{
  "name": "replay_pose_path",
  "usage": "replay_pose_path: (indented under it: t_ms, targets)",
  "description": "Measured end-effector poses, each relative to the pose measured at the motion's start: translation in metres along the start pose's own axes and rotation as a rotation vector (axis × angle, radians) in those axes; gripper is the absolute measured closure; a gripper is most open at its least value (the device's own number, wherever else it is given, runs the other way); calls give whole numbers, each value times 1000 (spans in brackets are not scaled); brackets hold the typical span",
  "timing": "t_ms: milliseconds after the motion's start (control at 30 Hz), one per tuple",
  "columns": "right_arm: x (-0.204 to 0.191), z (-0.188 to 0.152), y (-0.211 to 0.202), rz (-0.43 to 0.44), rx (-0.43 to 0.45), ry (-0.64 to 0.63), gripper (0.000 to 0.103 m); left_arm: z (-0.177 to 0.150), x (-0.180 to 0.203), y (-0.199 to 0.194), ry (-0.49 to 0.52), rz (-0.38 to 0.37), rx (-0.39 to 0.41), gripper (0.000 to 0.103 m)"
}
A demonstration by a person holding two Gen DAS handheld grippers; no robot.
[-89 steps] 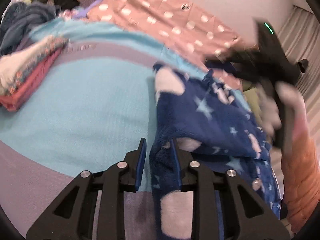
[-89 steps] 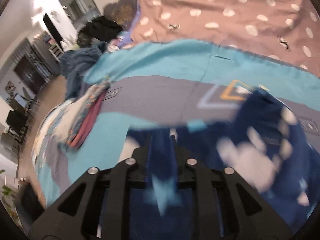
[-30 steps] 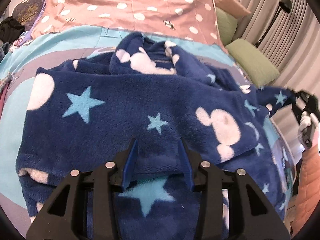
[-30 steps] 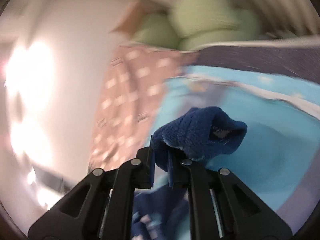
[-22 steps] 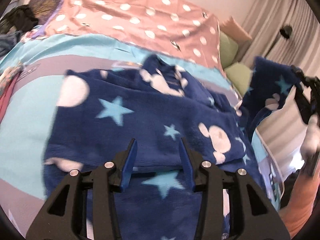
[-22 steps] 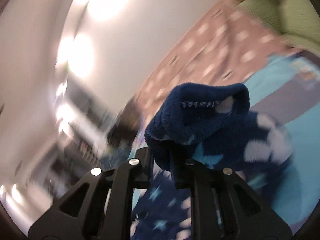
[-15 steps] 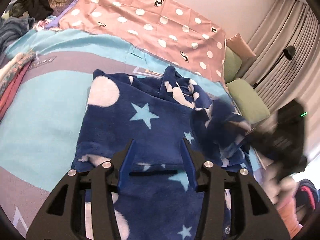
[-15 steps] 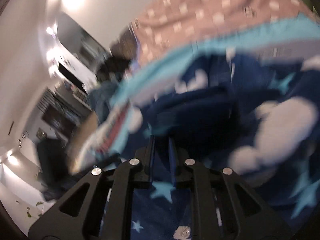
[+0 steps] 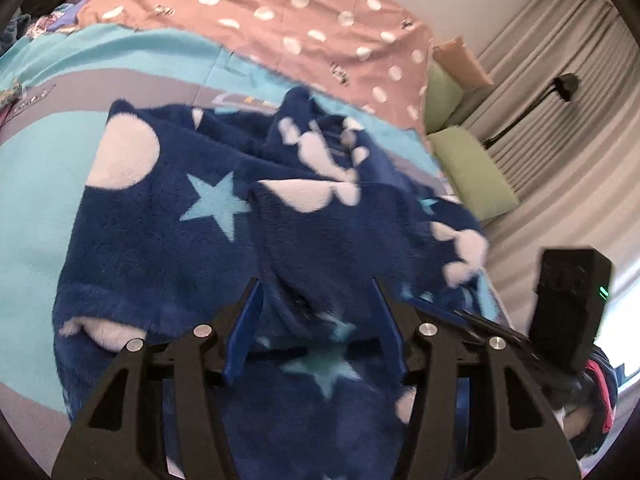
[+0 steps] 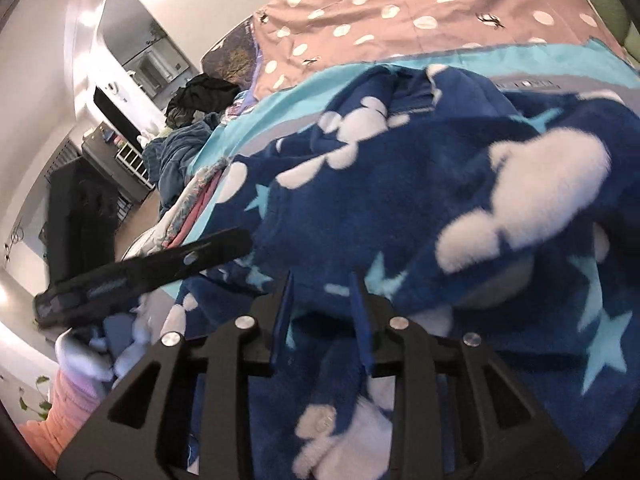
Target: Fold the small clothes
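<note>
A navy fleece garment [image 9: 168,232] with light-blue stars and white shapes lies spread on the teal and grey bed cover [image 9: 36,168]. One sleeve [image 9: 320,232] is folded across its middle. My left gripper [image 9: 316,292] hovers over the near hem. Its jaws are opening, and the fleece lies under and between them without being pinched. My right gripper [image 10: 320,284] is low over the same garment [image 10: 400,184]. Its jaws are opening too, with loose fleece in the gap. Each gripper shows in the other's view: the right gripper [image 9: 572,312] and the left gripper [image 10: 144,268].
A pink polka-dot sheet [image 9: 280,20] covers the far side of the bed. Green pillows [image 9: 472,168], curtains and a floor lamp [image 9: 560,84] stand at the right. Folded clothes [image 10: 192,208] and a dark clothing heap [image 10: 200,96] lie at the left. An orange sleeve [image 10: 68,412] is near.
The right gripper swung in from the right with the sleeve, laid it across the garment's middle and parted its jaws. The left jaws widened and shifted slightly.
</note>
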State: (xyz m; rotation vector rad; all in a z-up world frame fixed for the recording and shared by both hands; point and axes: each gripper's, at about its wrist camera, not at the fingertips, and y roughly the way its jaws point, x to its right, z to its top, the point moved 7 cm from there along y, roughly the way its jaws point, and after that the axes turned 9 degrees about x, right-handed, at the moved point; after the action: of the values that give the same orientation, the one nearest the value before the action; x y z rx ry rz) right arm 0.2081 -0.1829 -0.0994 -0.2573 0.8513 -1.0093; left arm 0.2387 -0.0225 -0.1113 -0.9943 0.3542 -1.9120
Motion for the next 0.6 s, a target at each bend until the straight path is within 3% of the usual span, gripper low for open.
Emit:
replay_pose_path:
  t_ms: [100, 133, 167, 267, 400, 500, 600]
  targets:
    - [0, 2, -20, -32, 44, -37, 69, 1, -3, 18, 12, 10, -35, 52]
    - [1, 2, -29, -54, 63, -61, 60, 2, 1, 23, 9, -19, -45, 78]
    - [3, 3, -39, -81, 83, -87, 56, 4, 5, 26, -16, -72, -45, 97]
    - [23, 9, -65, -131, 122, -87, 54, 20, 28, 7, -47, -212, 33, 96]
    - [81, 19, -92, -318, 164, -12, 54, 59, 56, -35, 31, -240, 163, 96]
    - [125, 13, -106, -460, 130, 73, 51, 94, 53, -70, 92, -188, 270, 95]
    - [135, 4, -109, -471, 109, 87, 51, 111, 15, -73, 119, -33, 299, 93]
